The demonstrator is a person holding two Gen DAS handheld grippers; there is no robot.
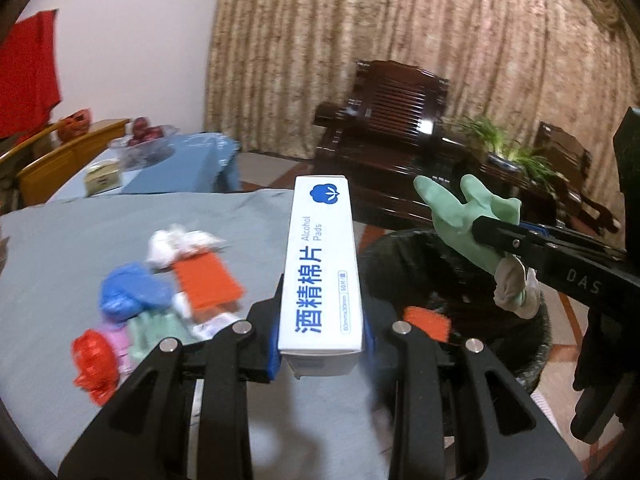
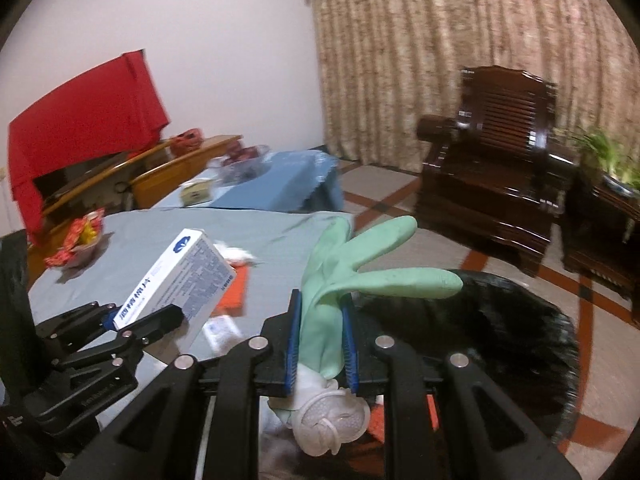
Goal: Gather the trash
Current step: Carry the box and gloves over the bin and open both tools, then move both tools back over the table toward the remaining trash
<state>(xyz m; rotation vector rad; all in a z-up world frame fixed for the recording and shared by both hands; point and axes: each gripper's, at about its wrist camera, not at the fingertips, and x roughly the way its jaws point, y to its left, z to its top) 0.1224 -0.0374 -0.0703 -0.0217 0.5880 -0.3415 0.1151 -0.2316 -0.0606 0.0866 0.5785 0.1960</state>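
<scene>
Currently we see the left gripper (image 1: 320, 344) fingers clamping the alcohol-pad box (image 1: 320, 264) at frame centre; right gripper (image 2: 320, 344) fingers pinch the green glove (image 2: 340, 280) above the black bin (image 2: 500, 320).

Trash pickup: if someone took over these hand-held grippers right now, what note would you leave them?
Left hand-held gripper: shut on the alcohol pads box.
Right hand-held gripper: shut on the green glove, above the black-lined trash bin.
Done: an orange item is in the bin.
Left: drop both items in, then clear the pile on the grey table: blue bag, red bag, orange card, white wad.
</scene>
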